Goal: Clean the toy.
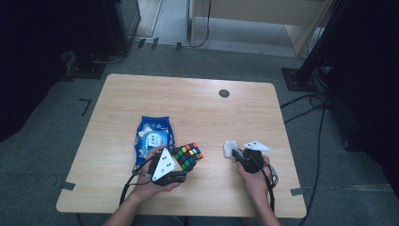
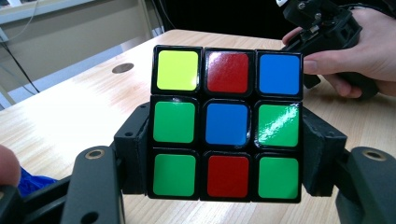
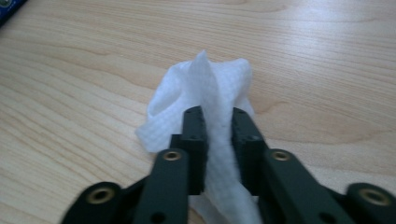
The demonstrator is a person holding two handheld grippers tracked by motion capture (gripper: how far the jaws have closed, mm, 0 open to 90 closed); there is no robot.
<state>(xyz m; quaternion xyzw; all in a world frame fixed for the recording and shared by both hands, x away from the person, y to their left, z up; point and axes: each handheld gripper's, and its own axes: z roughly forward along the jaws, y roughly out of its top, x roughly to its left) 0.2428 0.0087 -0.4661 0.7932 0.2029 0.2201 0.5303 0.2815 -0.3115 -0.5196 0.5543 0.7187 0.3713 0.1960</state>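
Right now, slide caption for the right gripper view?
Right gripper jaws pinch a crumpled white wipe on the wooden table.

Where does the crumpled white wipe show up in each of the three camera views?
High view: the crumpled white wipe lies right of centre on the table, at the right gripper tips.
Left gripper view: I cannot make it out; the multicoloured puzzle cube faces the camera.
Right gripper view: centre, pinched between the two black jaws.
Shared landmark: the light wooden table.
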